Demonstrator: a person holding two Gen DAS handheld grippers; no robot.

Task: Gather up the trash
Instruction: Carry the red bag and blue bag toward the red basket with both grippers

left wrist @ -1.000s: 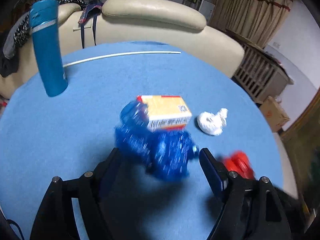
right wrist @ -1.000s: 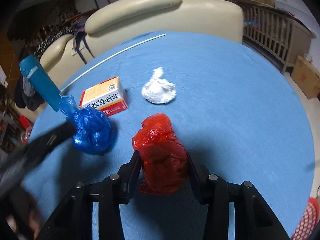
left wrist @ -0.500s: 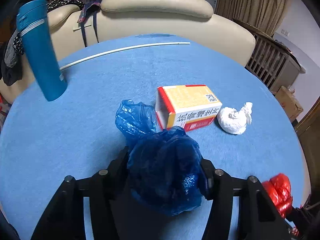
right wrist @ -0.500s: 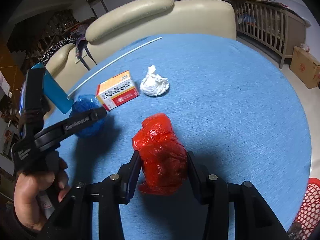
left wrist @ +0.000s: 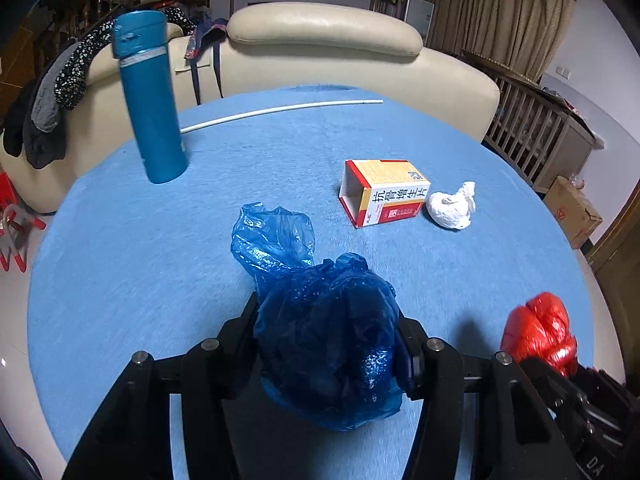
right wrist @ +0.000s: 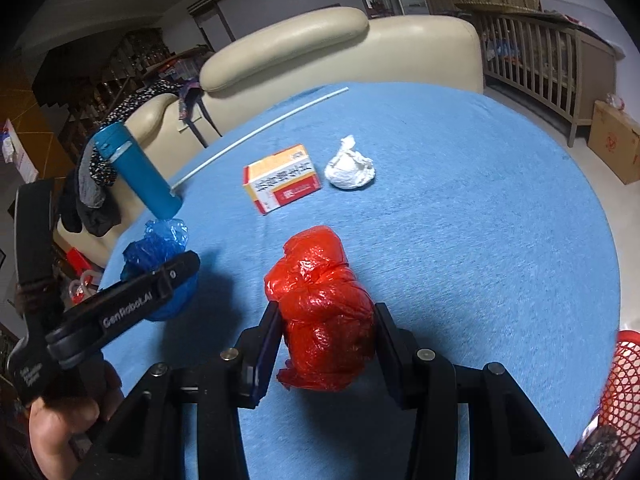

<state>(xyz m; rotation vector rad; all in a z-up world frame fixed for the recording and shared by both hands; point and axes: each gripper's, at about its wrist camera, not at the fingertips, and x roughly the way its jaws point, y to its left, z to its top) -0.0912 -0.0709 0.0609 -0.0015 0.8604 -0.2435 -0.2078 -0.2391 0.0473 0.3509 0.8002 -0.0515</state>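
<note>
My left gripper (left wrist: 326,332) is shut on a crumpled blue plastic bag (left wrist: 320,320) and holds it above the round blue table (left wrist: 120,260). My right gripper (right wrist: 326,328) is shut on a crumpled red plastic bag (right wrist: 320,308), also lifted off the table. The red bag also shows in the left wrist view (left wrist: 540,332), and the blue bag in the right wrist view (right wrist: 160,248). An open orange and red medicine box (left wrist: 384,196) and a white paper wad (left wrist: 452,208) lie on the table farther back.
A tall teal flask (left wrist: 150,96) stands at the table's far left. A thin white rod (left wrist: 280,110) lies along the far edge. A cream sofa (left wrist: 320,40) is behind the table. A red mesh basket (right wrist: 622,392) sits off the table's right side.
My left gripper closed around the blue bag and lifted it back from the box. My right gripper kept the red bag and pulled back and up from the table.
</note>
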